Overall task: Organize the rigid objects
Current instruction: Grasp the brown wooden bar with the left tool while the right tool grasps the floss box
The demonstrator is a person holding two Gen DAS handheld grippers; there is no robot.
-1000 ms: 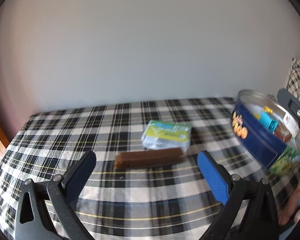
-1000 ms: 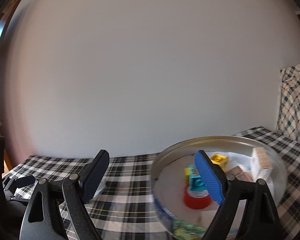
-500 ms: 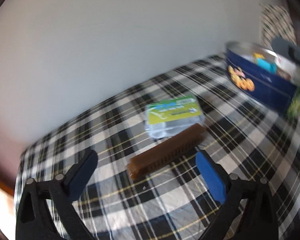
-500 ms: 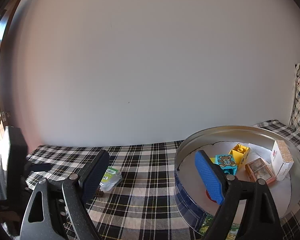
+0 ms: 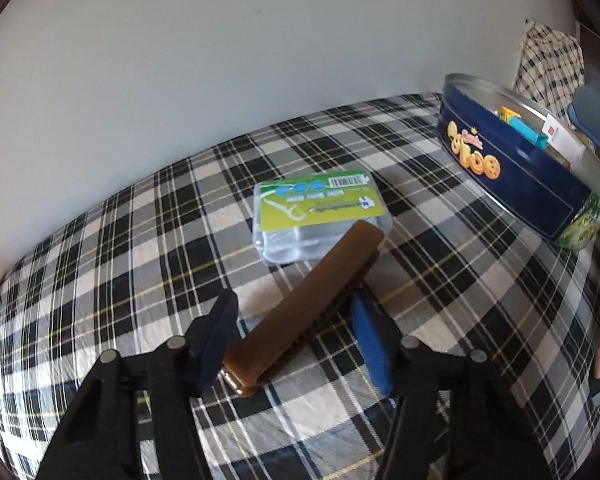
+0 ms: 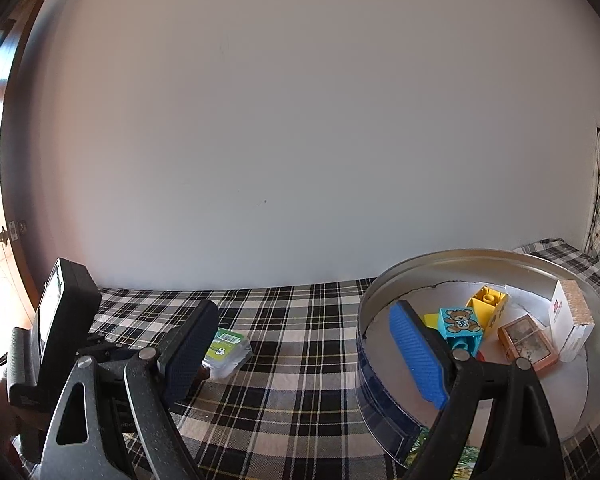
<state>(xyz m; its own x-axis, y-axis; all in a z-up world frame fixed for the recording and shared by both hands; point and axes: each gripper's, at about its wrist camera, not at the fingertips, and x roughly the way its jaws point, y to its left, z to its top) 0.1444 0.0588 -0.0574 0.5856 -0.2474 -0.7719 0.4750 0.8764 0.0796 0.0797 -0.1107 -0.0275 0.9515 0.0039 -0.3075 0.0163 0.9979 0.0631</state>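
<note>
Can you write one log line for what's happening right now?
left gripper: open around brown bar | right gripper: open, empty | tin: toys inside

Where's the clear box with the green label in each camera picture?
Left wrist view: the clear box with the green label lies mid-picture on the plaid cloth, just beyond the brown bar.
Right wrist view: the same box shows lower left, partly hidden behind the dark finger.
Shared landmark: the blue cookie tin.
</note>
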